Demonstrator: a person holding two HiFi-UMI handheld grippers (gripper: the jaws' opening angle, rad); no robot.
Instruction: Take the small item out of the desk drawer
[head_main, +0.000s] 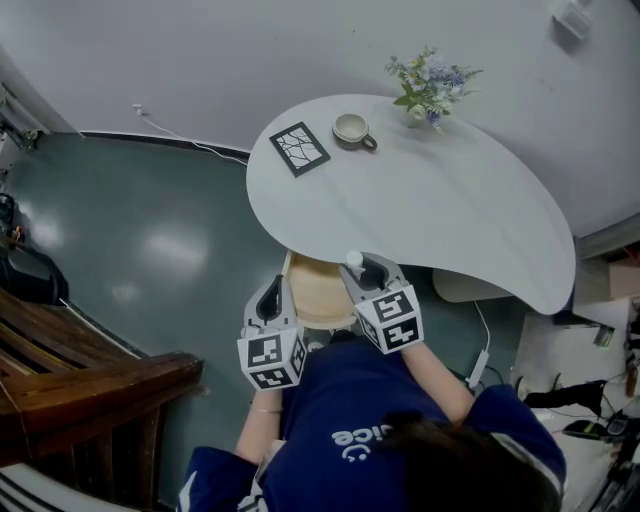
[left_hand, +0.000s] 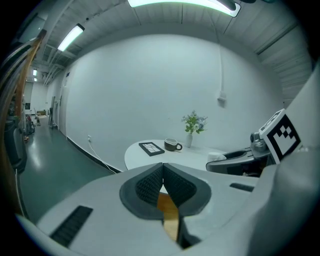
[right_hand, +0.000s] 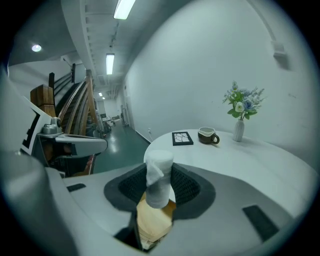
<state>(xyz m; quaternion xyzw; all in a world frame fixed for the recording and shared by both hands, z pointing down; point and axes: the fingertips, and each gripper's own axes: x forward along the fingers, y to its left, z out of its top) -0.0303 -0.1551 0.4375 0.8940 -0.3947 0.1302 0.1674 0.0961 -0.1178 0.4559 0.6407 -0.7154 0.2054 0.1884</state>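
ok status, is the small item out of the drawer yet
Left tool shut, empty. Right tool shut on white roll, held over the open drawer. Nothing seen in the way.

a mug (head_main: 352, 129) sits near the table's (head_main: 450, 220) far edge, a black framed tile (head_main: 299, 148) just left of it, a vase of flowers (head_main: 429, 88) farther right.

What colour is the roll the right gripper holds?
The roll is white, clearest in the right gripper view.
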